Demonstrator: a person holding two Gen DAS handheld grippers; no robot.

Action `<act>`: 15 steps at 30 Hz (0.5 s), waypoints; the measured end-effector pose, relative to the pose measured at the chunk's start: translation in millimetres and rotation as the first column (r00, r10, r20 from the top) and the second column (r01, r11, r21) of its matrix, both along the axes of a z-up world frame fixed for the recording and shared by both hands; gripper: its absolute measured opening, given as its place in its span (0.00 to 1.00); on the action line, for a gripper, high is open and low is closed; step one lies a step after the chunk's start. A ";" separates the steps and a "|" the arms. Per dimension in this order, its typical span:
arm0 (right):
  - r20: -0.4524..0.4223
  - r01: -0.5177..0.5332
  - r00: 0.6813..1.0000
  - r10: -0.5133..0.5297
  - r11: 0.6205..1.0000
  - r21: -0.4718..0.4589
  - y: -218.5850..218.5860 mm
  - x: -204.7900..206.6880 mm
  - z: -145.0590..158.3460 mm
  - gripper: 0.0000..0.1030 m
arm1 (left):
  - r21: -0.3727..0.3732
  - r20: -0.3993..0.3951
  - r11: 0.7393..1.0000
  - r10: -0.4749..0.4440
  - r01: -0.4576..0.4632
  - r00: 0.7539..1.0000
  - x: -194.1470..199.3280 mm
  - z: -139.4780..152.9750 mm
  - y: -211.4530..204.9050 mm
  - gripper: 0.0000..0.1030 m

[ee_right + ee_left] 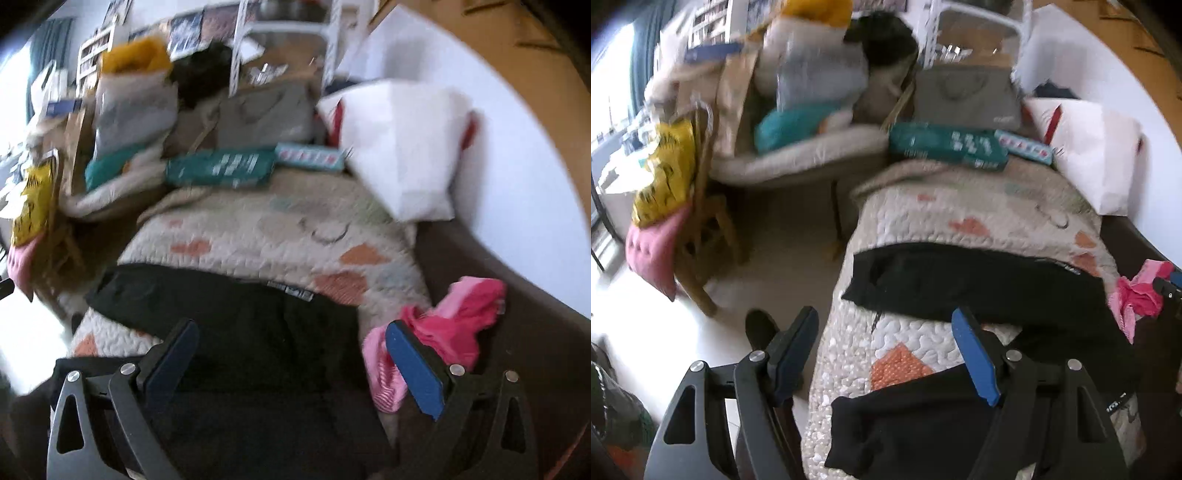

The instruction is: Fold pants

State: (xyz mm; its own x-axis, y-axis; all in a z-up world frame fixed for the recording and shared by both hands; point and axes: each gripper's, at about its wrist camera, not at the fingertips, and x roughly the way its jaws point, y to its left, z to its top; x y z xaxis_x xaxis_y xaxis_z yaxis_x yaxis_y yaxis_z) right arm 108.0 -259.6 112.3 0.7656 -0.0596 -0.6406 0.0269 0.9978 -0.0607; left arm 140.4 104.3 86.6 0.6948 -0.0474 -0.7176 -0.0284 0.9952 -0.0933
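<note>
We hold both grippers, left gripper [886, 354] and right gripper [291, 363], jaws wide and holding nothing. One pair of black pants [236, 317] lies between and beyond them on one quilted bed [960, 221]; one pink garment [450, 325] just right.

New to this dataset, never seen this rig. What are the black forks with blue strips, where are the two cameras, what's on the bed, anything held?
No robot here: a person carries a handheld two-finger gripper in each hand. Each picture comes from a fisheye camera on one gripper, looking forward along its fingers. The black forks are those fingers; the blue strips are their pads.

The left gripper and the right gripper both have their jaws wide open, holding nothing.

Black pants lie spread on a quilt with orange patches. A pink garment lies crumpled to the right, beside the quilt. Boxes and a white bag sit at the far end.
</note>
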 end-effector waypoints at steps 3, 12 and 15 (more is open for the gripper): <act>-0.058 -0.020 0.998 0.022 0.999 0.031 -5.7 32.2 -17.0 0.99 | 0.006 -0.036 1.000 -0.005 0.005 0.999 20.0 -19.8 -1.9 0.72; -0.203 -0.019 0.978 0.043 0.993 0.119 -20.2 112.5 -70.8 0.99 | -0.021 -0.138 0.998 -0.070 0.067 0.988 106.5 -80.6 -9.7 0.72; -0.230 -0.055 0.970 0.079 0.992 0.110 -17.4 141.2 -85.1 0.99 | -0.028 -0.136 0.996 -0.090 0.087 0.987 140.4 -92.3 -9.8 0.72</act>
